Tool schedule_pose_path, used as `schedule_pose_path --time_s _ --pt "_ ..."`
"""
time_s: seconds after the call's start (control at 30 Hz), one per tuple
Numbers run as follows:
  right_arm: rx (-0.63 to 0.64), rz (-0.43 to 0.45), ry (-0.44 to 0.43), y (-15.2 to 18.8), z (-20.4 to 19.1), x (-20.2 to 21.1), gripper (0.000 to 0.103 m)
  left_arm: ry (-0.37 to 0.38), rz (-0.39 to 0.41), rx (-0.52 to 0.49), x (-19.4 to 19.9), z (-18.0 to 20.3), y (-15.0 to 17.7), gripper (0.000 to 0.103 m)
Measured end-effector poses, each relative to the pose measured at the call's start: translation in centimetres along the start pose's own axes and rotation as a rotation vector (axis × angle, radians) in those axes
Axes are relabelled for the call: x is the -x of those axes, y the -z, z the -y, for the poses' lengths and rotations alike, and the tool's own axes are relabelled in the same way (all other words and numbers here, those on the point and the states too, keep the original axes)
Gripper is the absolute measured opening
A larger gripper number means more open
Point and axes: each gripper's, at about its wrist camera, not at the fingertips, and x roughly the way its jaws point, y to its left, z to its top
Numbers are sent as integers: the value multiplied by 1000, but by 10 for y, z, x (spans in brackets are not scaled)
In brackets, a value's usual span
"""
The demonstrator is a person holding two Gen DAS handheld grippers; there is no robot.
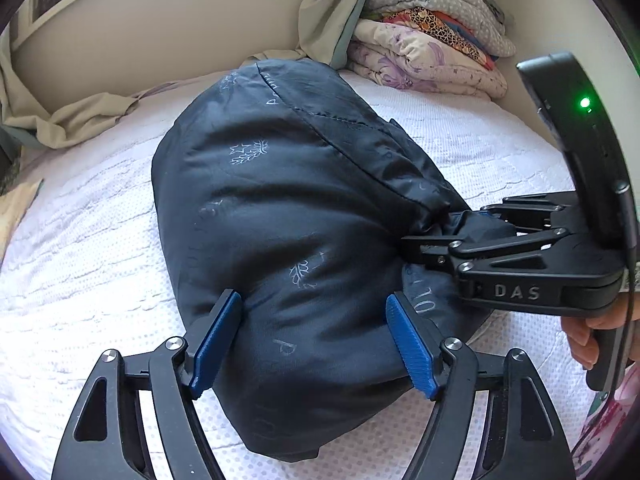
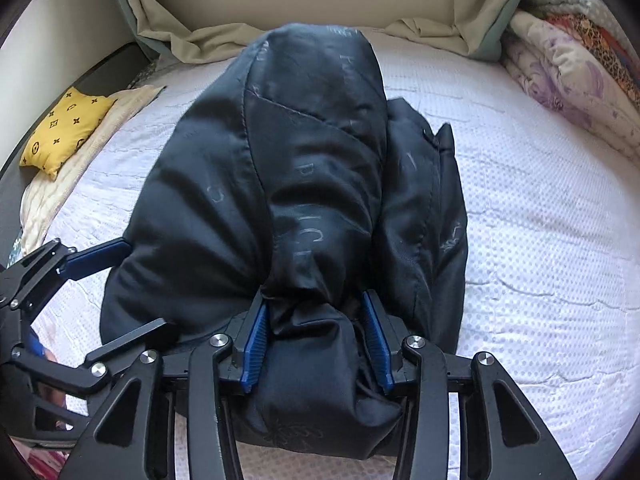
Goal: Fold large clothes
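A dark navy padded jacket [image 1: 280, 208] with faint printed letters lies bunched into a rounded bundle on the white bedspread [image 1: 80, 260]. My left gripper [image 1: 312, 340] stands open, its blue pads wide apart around the near end of the bundle. My right gripper [image 1: 444, 226] comes in from the right at the bundle's side. In the right wrist view the right gripper [image 2: 314, 340] is partly open, and a puffy fold of the jacket [image 2: 312, 184] fills the gap and touches both pads. The left gripper [image 2: 146, 284] shows at the jacket's left edge.
Folded quilts [image 1: 432, 40] are stacked at the far right corner against the wall. A beige cloth [image 2: 200, 40] hangs along the back wall. A yellow patterned cushion [image 2: 64, 132] lies at the left bed edge. A hand [image 1: 584, 336] holds the right gripper's handle.
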Motion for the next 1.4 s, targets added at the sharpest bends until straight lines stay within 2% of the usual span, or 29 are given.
schedule_pose_path --time_s 0.13,0.33,0.5,0.6,0.67,0.7,0.73,0.83,0.9,0.97,1.13,1.2,1.4 --pt "-11 -9 7 4 2 -14 41 -2 -4 -10 -4 2 -1 78" --pt "-86 -20 -56 3 19 -35 41 -10 -1 -27 -7 4 0 78" --pt "-108 -1 -76 -1 21 -22 44 -33 4 -20 -8 5 1 84" --pt "-78 30 -69 -5 18 -1 55 -26 7 -6 -6 4 0 85" --pt "-66 80 -66 -7 16 19 70 -21 8 4 -5 2 -1 85" --pt "-66 98 -60 -8 15 24 75 -21 8 4 -5 2 0 85" --pt "-61 137 -22 -9 13 35 82 -22 7 3 -5 2 0 85" --pt "-13 190 44 -13 6 48 88 -26 7 1 -5 2 0 86" --pt "4 172 65 -15 5 46 89 -25 6 2 -4 2 0 86" --pt "-33 124 88 -14 14 36 90 -25 5 -2 -5 3 0 86" --pt "-88 23 66 -12 29 11 98 -25 1 -5 -6 4 -1 86" --pt "-109 -13 42 -9 34 0 100 -26 0 -10 -6 5 0 86" --pt "-244 -94 -130 -3 63 -37 102 -10 -5 0 -5 3 -2 86"
